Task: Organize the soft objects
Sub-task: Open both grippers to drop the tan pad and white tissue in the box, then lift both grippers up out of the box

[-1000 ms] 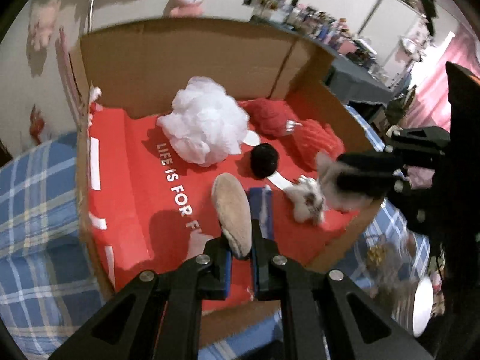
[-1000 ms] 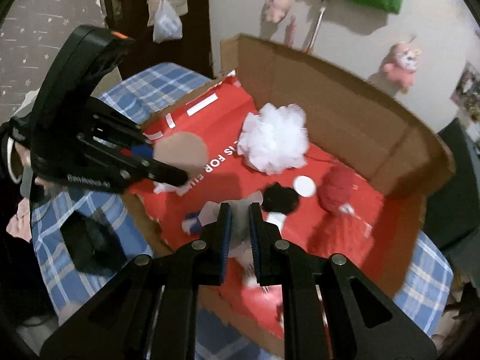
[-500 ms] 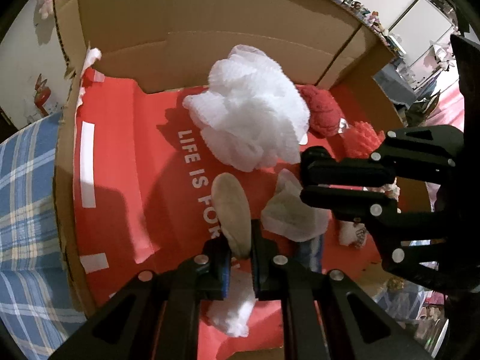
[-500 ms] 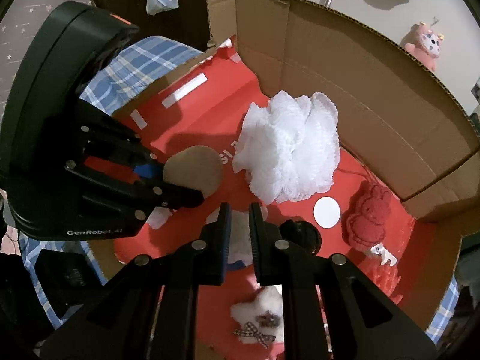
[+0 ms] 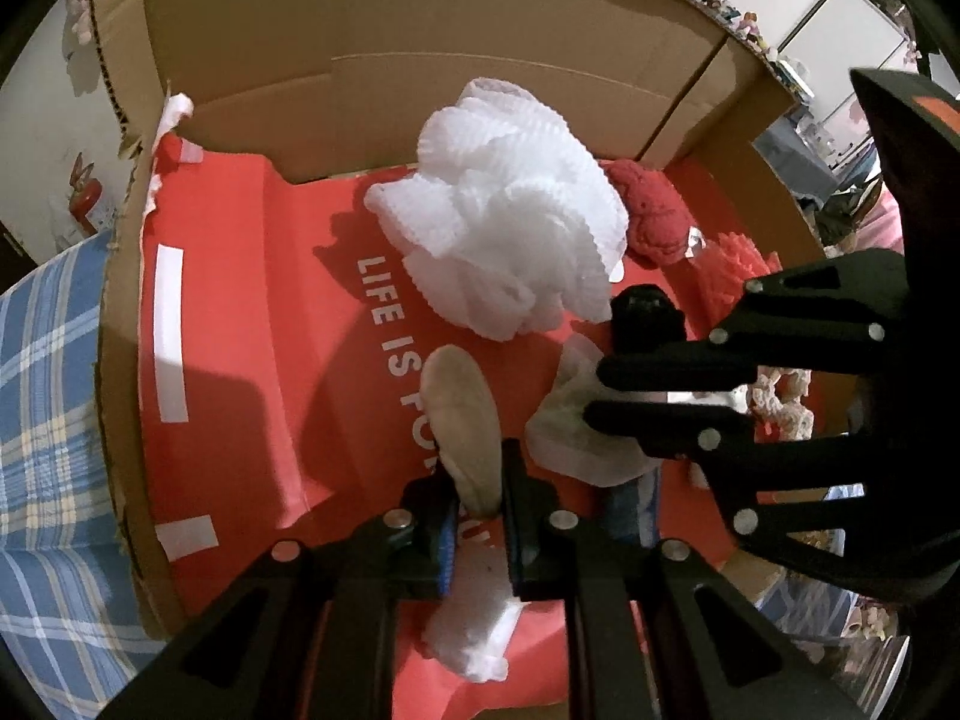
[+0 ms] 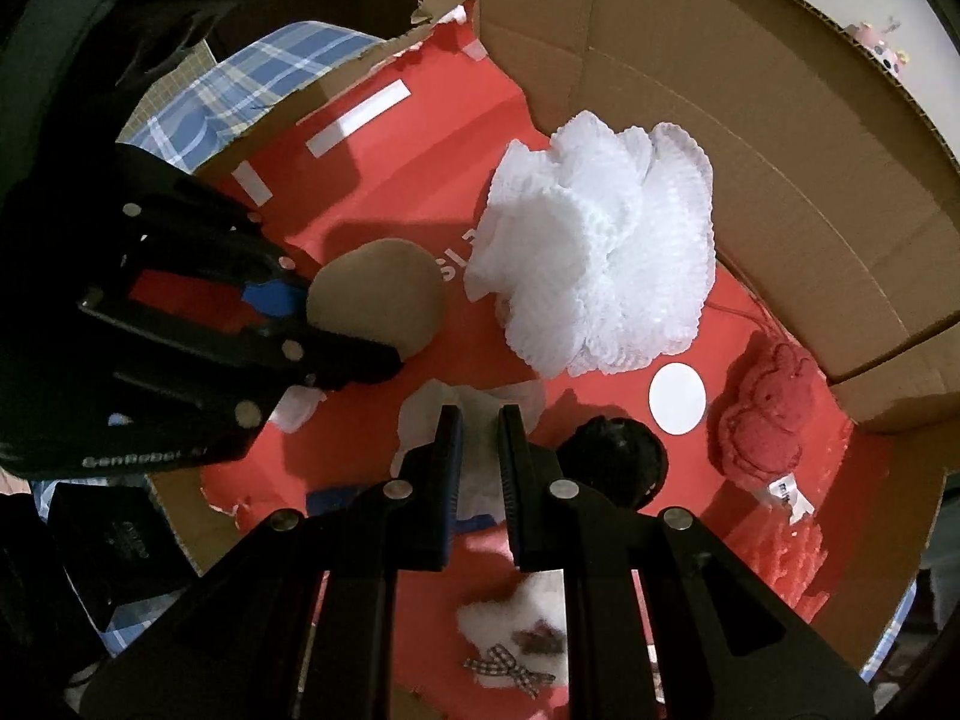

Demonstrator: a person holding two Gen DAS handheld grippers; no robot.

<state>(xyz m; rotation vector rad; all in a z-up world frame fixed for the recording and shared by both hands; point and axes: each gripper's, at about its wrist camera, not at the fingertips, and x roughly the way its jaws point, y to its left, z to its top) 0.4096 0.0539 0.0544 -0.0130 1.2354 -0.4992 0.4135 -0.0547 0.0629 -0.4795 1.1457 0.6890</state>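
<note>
Where tan pad (image 5: 462, 420) hangs, liner (image 5: 240, 324) reads "LIFE IS FOR"

A blue plaid bedcover (image 5: 42, 396) carries an open cardboard box (image 5: 420, 60) with tall brown walls. Inside, a red liner (image 5: 240, 330) printed with white letters covers the box floor. On the liner lie a white mesh pouf (image 5: 510, 240), a red knitted toy (image 6: 765, 414) near the corner, a black ball (image 6: 618, 456), a flat white disc (image 6: 677, 399) and a white plush with a checked bow (image 6: 516, 636)
</note>
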